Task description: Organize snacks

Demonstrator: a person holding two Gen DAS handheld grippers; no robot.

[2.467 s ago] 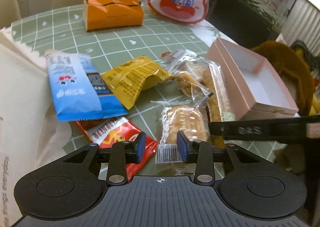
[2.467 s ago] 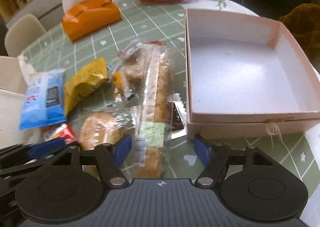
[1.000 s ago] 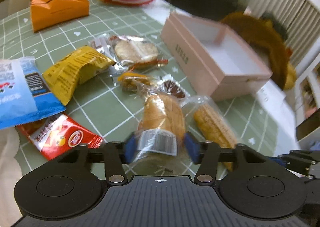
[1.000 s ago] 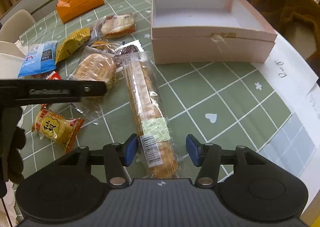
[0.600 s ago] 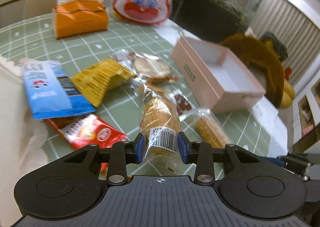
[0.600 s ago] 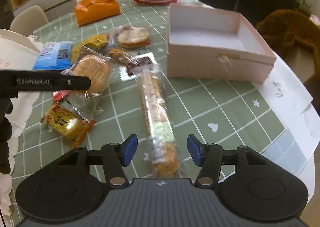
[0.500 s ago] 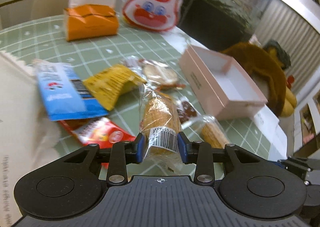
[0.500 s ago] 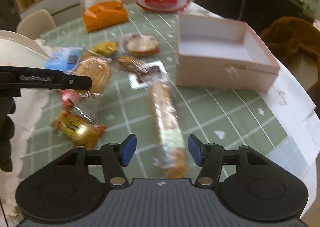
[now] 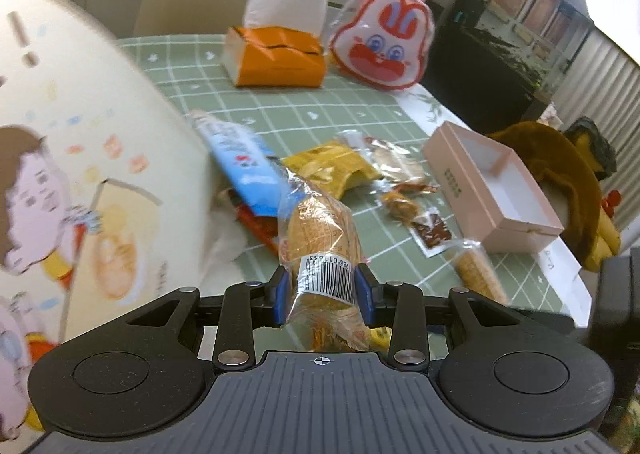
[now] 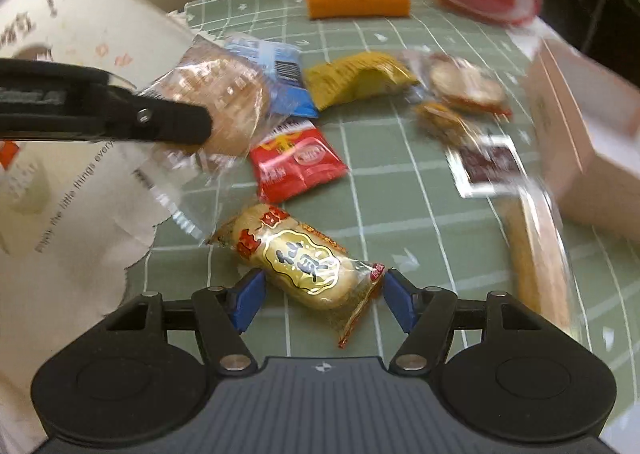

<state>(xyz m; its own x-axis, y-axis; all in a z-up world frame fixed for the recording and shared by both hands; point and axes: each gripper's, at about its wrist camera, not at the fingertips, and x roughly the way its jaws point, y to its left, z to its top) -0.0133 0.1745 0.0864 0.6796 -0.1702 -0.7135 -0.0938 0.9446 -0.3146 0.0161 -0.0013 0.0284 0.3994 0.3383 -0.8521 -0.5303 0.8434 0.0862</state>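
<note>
My left gripper is shut on a clear-wrapped round bread packet and holds it off the green checked table, beside a big white cartoon-printed paper bag. The right wrist view shows that packet in the air at the left, against the bag. My right gripper points down over a gold-and-red rice cracker packet lying on the table. Its jaws are opening, with the packet between them and the pads off it. The pink open box stands empty at the right.
Loose snacks lie mid-table: a blue packet, a yellow packet, a red packet, a brown sachet, a long bread stick. An orange tissue box and rabbit bag stand at the back. A brown plush lies beyond the box.
The left gripper closed on the bread packet, lifted it and carried it left toward the paper bag. The right gripper left the long bread stick, swung left over the gold packet and widened.
</note>
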